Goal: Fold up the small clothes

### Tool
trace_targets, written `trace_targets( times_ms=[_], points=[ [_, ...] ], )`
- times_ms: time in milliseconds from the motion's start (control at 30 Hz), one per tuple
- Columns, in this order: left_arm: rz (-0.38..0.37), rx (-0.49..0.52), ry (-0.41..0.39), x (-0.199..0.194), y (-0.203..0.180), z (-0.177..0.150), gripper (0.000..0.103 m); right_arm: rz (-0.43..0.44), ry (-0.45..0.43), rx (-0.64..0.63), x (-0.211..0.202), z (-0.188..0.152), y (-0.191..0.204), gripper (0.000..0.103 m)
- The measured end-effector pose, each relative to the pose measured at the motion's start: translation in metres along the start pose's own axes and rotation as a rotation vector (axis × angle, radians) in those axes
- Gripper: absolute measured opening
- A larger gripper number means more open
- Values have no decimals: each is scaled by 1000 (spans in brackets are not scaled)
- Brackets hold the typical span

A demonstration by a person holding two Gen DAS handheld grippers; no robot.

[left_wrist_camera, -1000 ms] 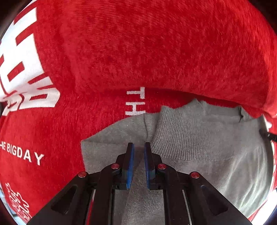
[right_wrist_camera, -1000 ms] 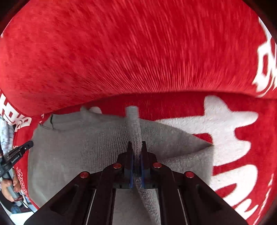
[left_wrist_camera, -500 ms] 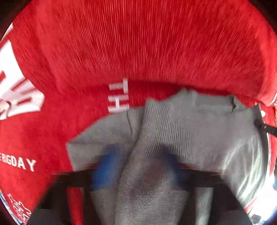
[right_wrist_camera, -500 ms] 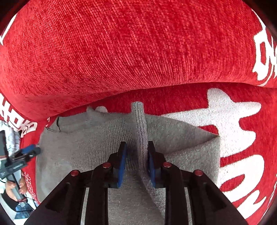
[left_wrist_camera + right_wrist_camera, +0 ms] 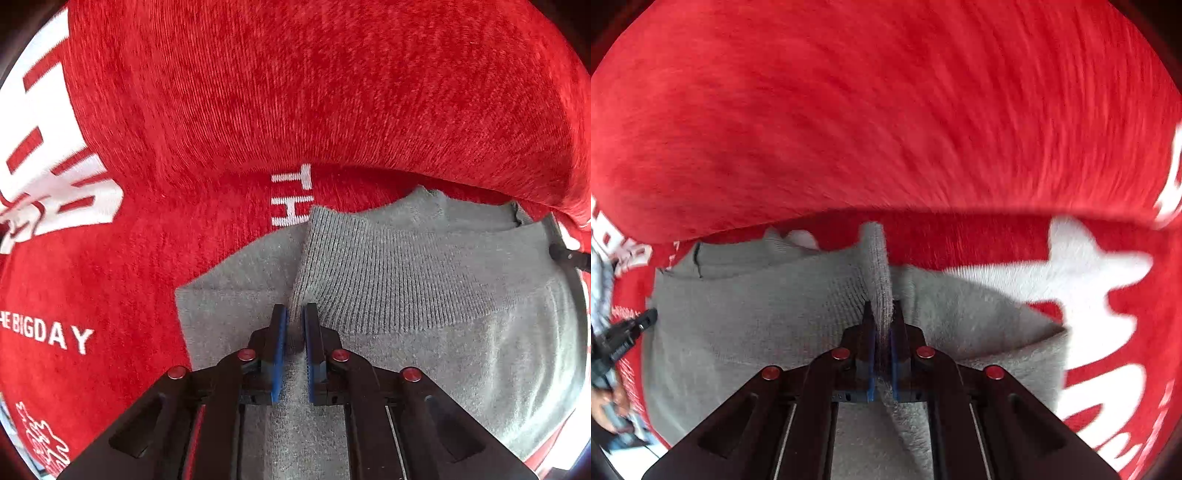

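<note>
A small grey knit garment [image 5: 424, 295] lies folded on a red blanket with white lettering [image 5: 110, 277]; its ribbed band faces up. My left gripper [image 5: 294, 314] sits over the garment's left edge with its blue pads close together around a raised fold of the knit. In the right wrist view my right gripper [image 5: 882, 310] is shut on an upright ridge of the same grey garment [image 5: 757, 314], which stands up between the pads. The left gripper's tip [image 5: 639, 323] shows at that view's left edge.
A red cushion [image 5: 332, 92] bulges along the far side, just behind the garment. The red blanket [image 5: 1108, 295] with white lettering spreads to both sides. A person's hand [image 5: 613, 398] is at the right wrist view's lower left.
Both grippers opened about half a second ago and have closed again on the grey knit. The left gripper shifted slightly along the garment's left edge.
</note>
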State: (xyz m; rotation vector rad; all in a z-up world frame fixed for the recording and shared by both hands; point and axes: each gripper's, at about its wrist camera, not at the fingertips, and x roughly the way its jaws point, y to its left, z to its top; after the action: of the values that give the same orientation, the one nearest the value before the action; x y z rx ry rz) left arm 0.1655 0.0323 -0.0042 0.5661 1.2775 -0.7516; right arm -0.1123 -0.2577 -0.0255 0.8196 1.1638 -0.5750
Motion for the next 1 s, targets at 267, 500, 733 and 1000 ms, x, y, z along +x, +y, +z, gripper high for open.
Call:
trace_targets(
  times_ms=[267, 500, 733, 1000],
  points=[
    [128, -101, -2, -32, 35, -22, 65, -153, -77, 138, -39, -11, -31, 46],
    [49, -117, 21, -64, 26, -51, 65, -48, -74, 145, -82, -59, -40, 46],
    [38, -116, 99, -78, -3, -102, 65, 70, 13, 46, -100, -137, -3, 46],
    [-64, -258, 219, -59, 20, -138, 65, 137, 86, 417, -114, -216, -69, 49]
  ],
)
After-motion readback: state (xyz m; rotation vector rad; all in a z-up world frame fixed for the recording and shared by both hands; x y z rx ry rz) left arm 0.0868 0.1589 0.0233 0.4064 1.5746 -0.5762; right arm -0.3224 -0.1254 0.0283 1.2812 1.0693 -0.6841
